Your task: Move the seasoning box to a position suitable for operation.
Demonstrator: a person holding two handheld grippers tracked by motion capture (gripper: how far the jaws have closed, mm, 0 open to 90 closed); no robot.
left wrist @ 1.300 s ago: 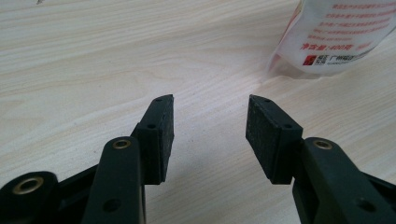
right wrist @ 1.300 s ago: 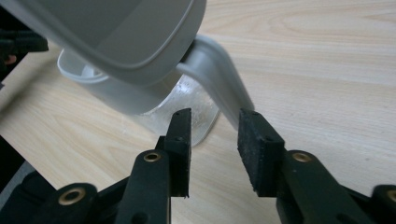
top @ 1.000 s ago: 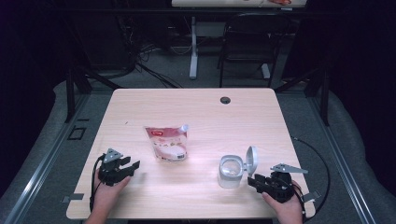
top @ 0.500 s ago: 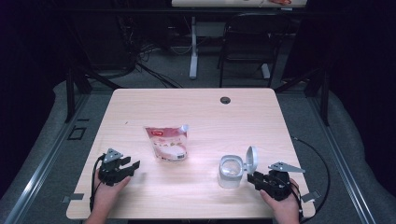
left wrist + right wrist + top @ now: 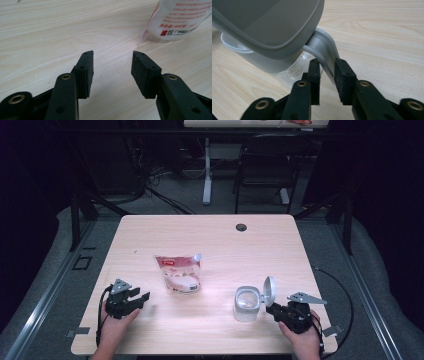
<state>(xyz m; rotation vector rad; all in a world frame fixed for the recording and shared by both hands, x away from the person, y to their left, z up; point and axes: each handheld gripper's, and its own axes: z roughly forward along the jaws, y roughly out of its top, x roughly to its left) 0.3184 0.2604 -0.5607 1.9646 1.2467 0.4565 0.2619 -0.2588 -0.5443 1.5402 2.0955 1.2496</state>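
the right tool [image 5: 274, 306] sits low at the near right of the pale wooden surface [image 5: 215, 240], held from below by the person's right hand [image 5: 303, 344]. its jaws have just been closing. in the right gripper view [image 5: 327, 65] they stand a narrow gap apart with the grey handle [image 5: 325, 53] of the clear plastic jug [image 5: 247, 303] running down between them — the handle lies against the right-hand pad, while a sliver of gap remains at the left-hand pad, so i cannot tell whether the grip is firm.

the jug stands upright just beside the right tool, on the side toward the middle of the surface. its grey lid [image 5: 269, 290] is flipped up on the side facing the tool, and in the right gripper view the lid [image 5: 269, 25] looms over the jaws.

the left tool [image 5: 142, 299] rests at the near left, held by the left hand [image 5: 113, 330]. its jaws are spread wide with only bare wood between them, holding nothing, as the left gripper view [image 5: 112, 57] shows plainly.

a white and pink pouch [image 5: 180, 274] with a small spout at its upper corner lies flat near the middle of the surface, between the two tools and a little farther from the person. in the left gripper view the pouch's lower edge [image 5: 175, 22] lies ahead of the jaws and off to the right — near, but not touching.
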